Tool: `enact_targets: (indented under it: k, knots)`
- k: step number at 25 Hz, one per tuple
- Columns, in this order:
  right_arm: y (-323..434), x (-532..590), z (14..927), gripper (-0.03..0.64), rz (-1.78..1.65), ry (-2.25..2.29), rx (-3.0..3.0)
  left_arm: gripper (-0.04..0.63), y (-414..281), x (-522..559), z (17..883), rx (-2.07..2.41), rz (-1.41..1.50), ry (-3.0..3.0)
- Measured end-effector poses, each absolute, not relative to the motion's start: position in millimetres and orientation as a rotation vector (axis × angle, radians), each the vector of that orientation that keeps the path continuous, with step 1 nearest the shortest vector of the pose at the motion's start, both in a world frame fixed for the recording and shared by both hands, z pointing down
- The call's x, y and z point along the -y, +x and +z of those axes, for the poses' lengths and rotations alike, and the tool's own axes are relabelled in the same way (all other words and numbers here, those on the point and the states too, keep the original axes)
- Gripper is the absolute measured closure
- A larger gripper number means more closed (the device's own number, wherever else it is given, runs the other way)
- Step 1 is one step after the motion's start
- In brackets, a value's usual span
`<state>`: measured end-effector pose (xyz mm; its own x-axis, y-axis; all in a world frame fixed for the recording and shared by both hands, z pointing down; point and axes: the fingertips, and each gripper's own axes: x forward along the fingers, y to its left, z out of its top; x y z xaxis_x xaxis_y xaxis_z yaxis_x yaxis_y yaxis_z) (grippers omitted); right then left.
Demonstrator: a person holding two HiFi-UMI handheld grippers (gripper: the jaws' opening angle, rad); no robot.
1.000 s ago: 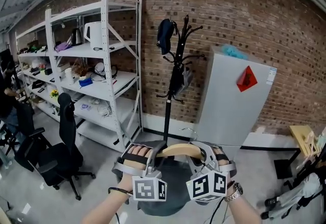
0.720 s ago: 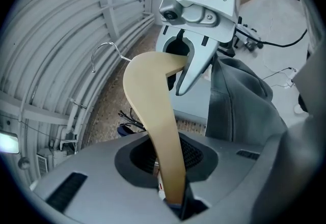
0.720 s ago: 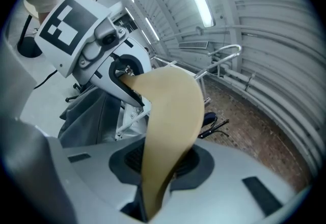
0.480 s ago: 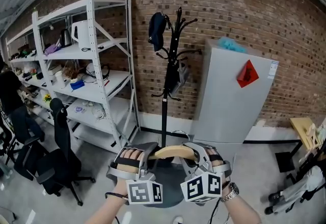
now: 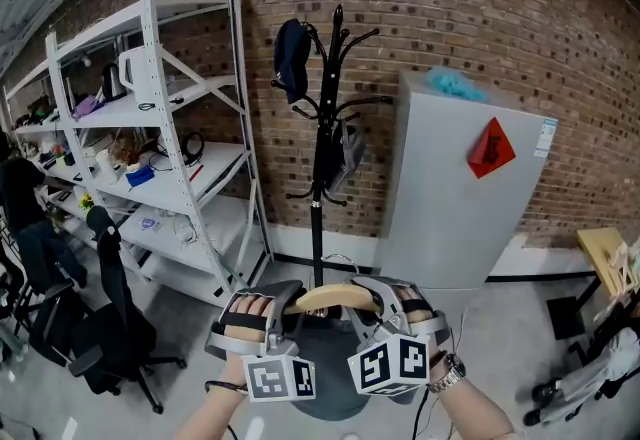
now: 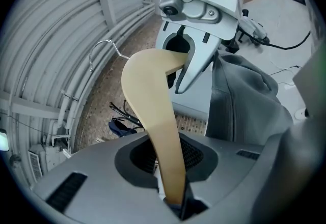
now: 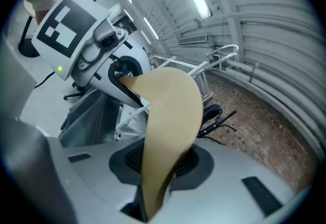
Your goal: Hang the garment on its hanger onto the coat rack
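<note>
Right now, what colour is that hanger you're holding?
The hanger is pale tan, like light wood; the left gripper view shows it best.

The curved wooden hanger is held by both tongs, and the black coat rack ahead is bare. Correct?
No: the black coat rack is not bare; the head view shows a dark blue item hanging on an upper hook. The rest holds.

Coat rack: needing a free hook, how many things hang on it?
2: a dark bag upper left, a grey item lower, right of the pole. Others may be hidden.
</note>
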<state>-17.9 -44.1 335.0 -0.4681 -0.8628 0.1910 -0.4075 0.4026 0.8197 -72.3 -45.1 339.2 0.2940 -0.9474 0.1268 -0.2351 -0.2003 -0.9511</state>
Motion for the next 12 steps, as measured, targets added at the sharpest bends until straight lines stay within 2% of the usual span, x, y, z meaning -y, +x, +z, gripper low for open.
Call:
enact_targets:
  k: [12]
  knots:
    - [-5.7, 105.3, 335.3, 0.538, -1.015, 1.007, 2.071, 0.529, -57.8, 104.3, 344.1, -1.131, -1.019, -1.613]
